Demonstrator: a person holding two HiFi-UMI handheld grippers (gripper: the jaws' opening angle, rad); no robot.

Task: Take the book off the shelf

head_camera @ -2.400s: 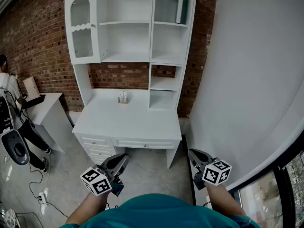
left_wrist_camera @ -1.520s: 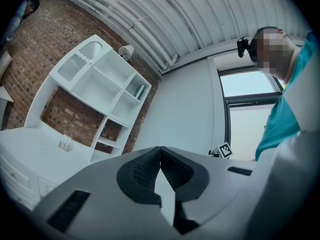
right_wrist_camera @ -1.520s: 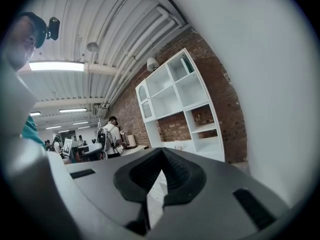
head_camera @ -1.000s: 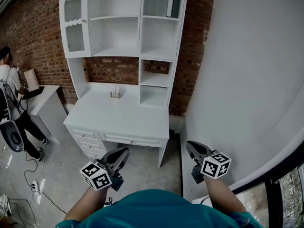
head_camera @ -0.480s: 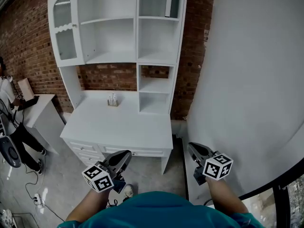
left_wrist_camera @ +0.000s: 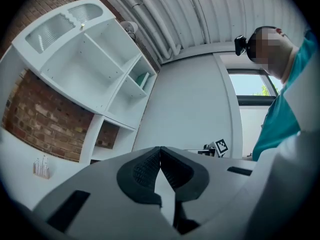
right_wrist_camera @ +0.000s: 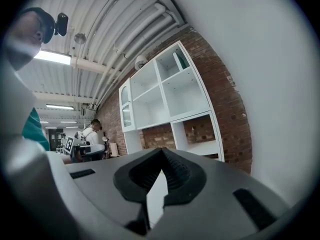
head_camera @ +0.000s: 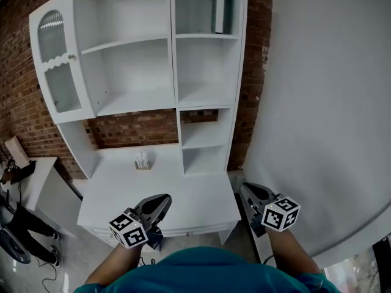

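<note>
The book is a thin pale volume standing upright in the top right compartment of the white shelf unit. It shows teal in the left gripper view and in the right gripper view. My left gripper is shut and empty, low over the front of the white desk. My right gripper is shut and empty too, just off the desk's right front corner. Both point level towards the shelf unit, far below the book. In their own views the left gripper and the right gripper have pads touching.
A small holder with white sticks stands at the back of the desk. A curved white wall rises close on the right. At the left are a second desk and a person at it. Brick wall behind.
Both grippers and the head have moved forward to the desk; the shelf unit looms larger and higher in the head view. The grippers now reach the desk's front edge. Jaws stayed shut.
</note>
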